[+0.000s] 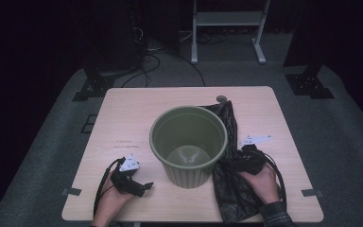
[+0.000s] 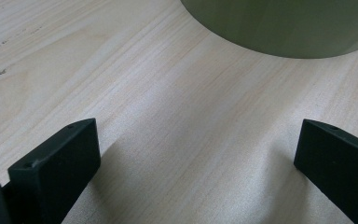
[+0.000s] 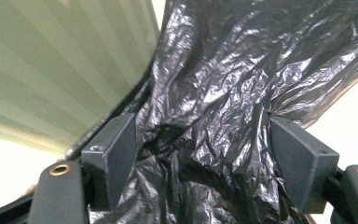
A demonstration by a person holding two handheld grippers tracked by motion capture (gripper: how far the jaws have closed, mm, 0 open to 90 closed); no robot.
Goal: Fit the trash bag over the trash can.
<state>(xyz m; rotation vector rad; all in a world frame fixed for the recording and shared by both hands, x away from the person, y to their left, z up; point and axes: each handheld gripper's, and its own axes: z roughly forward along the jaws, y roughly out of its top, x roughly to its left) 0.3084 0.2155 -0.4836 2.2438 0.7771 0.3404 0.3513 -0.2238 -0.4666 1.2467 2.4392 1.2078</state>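
Worktop [image 1: 123,113]: light wood grain, rectangular with rounded corners, surface matte; faint dark scuff marks toward its left half. A small grey round fitting [image 1: 221,99] sits at the far edge, near the middle. Grey tape tabs [image 1: 71,192] are fixed at the near left and near right edges. Floor: grey carpet [image 1: 350,142] on all visible sides. Beyond the far edge stands a white metal frame [image 1: 227,28] with two legs on flat feet. Black cables [image 1: 170,64] trail across the carpet behind the worktop. Two black stand bases [image 1: 92,85] rest at the far left and far right corners. Background dark; nothing further legible there.
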